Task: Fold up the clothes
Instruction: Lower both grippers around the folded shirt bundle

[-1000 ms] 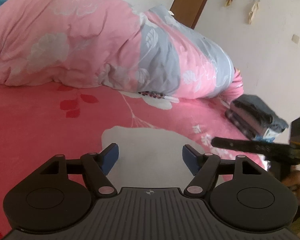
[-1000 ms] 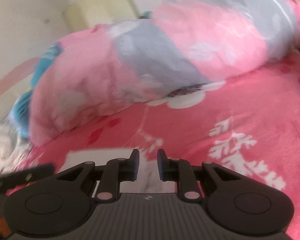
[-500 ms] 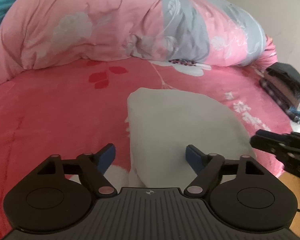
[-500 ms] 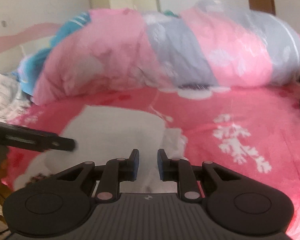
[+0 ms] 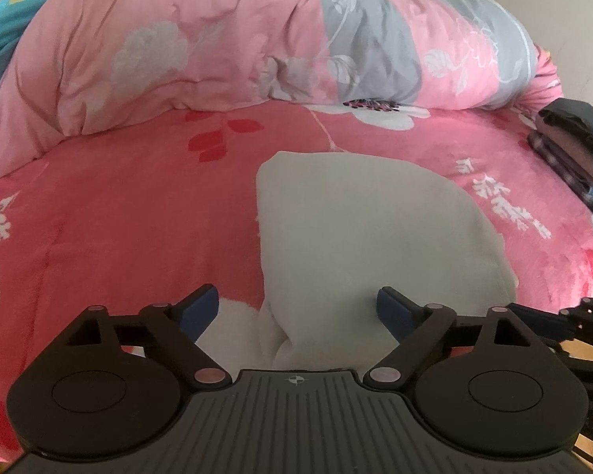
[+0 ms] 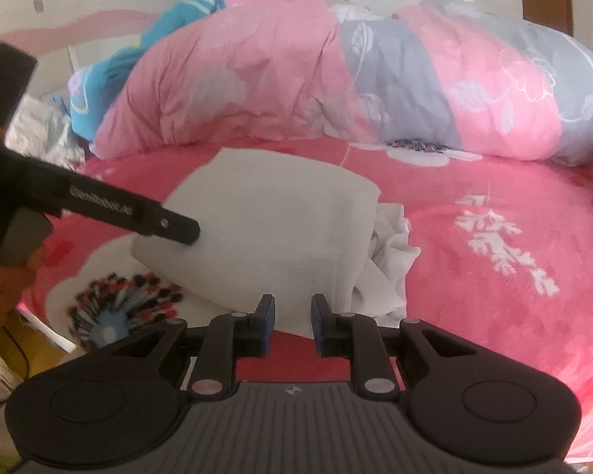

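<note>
Hovering over the bed now, my left gripper (image 5: 298, 308) has its jaws opening wide, blue pads clear of the cloth, nothing clamped between them. The folded white garment (image 5: 359, 229) lies flat in the centre of the left wrist view, on the pink floral blanket (image 5: 118, 217), its near edge running under the gap between my fingers. At the lower right edge of that frame my right gripper (image 5: 565, 316) pokes in. From the right wrist view, my right gripper (image 6: 292, 316) has its jaws narrowly apart with only a slim gap; the garment's near edge sits just past the tips, and I don't think the pads pinch it, though blur makes that hard to call. A rolled pink-and-grey quilt (image 6: 336, 79) fills the top. Dark folded clothes (image 5: 573, 150) are stacked at the right edge.
</note>
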`<state>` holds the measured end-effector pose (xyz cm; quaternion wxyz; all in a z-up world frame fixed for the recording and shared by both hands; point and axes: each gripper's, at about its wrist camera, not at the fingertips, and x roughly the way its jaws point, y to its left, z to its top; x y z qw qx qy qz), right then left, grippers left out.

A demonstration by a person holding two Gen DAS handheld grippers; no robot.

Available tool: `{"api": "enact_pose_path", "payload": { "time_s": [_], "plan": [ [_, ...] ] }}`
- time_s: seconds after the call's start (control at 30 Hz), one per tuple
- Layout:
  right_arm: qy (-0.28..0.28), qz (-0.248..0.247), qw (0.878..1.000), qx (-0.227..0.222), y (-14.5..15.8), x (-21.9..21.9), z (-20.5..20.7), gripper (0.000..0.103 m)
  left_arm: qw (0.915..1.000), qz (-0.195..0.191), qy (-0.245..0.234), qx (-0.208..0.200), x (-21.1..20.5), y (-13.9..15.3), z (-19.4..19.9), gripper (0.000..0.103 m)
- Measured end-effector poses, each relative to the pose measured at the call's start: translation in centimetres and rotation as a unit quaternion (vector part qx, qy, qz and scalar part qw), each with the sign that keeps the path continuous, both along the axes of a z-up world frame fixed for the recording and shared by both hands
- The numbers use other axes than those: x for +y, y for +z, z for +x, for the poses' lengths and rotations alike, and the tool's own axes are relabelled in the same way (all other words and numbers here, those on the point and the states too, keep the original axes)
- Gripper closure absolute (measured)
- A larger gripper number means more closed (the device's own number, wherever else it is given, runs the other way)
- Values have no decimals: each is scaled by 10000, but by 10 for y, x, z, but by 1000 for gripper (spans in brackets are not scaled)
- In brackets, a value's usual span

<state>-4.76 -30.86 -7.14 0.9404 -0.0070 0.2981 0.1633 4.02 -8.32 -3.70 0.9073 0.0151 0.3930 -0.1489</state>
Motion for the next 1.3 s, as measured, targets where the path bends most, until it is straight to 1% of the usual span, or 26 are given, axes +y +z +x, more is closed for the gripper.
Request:
{"api": "enact_pose_path", "payload": {
  "time_s": [0.17,0.43,0.7,0.97,1.3],
  "plan": [
    [-35,28,10000,29,0,0,-3,82,9999,-23,119,64,3,1,-1,11],
    [-82,8,10000,29,0,2,-6,80,9998,20,196,20,6,4,-5,8],
    [-121,21,9999,3,3,3,-11,75,9996,37,261,37,10,3,-6,8],
    [-172,34,9998,20,4,3,-12,64,9995,70,299,45,13,1,-7,7],
    [-202,-9,9998,63,6,7,-13,60,9993,102,348,48,17,0,-7,7]
  ]
}}
